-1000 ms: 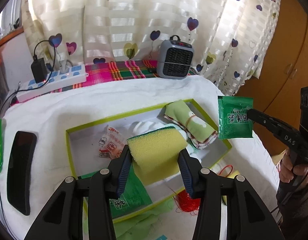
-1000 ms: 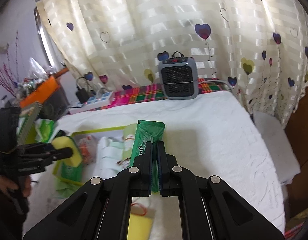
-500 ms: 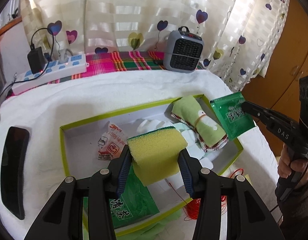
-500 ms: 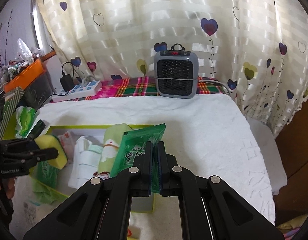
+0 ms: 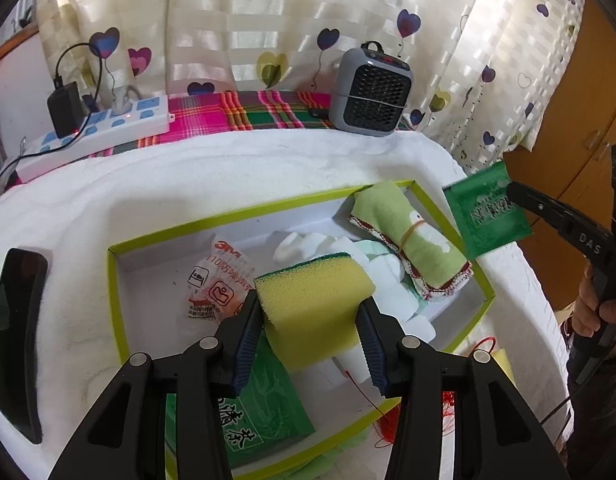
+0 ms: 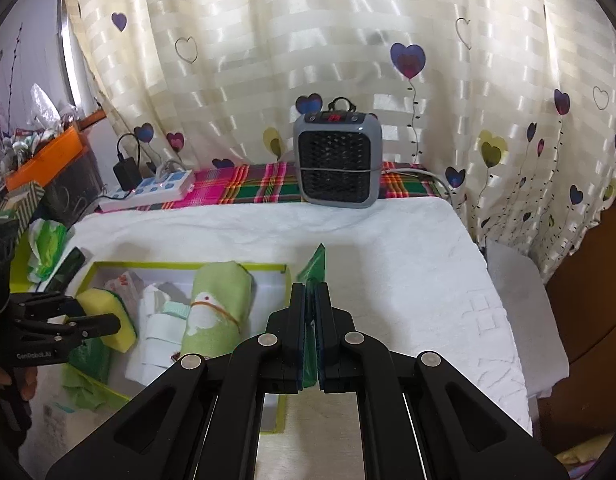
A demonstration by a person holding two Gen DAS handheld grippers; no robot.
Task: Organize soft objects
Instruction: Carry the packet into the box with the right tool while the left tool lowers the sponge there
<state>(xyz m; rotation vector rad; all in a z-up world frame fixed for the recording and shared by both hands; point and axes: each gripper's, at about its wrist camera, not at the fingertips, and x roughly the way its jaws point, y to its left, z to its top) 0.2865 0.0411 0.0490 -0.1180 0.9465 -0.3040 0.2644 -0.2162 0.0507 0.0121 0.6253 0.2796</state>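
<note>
The left gripper clamps the yellow sponge low over the green-rimmed box, apparently to set it among the rolled cloth, while the right gripper's fingers pinch a green packet just outside the rim.

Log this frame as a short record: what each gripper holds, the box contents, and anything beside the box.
left gripper: shut on sponge, over box
right gripper: shut on green packet, past the box's edge
in box: rolled green cloth, white pads, earplug packet, green tea packet
beside box: phone, red string
</note>
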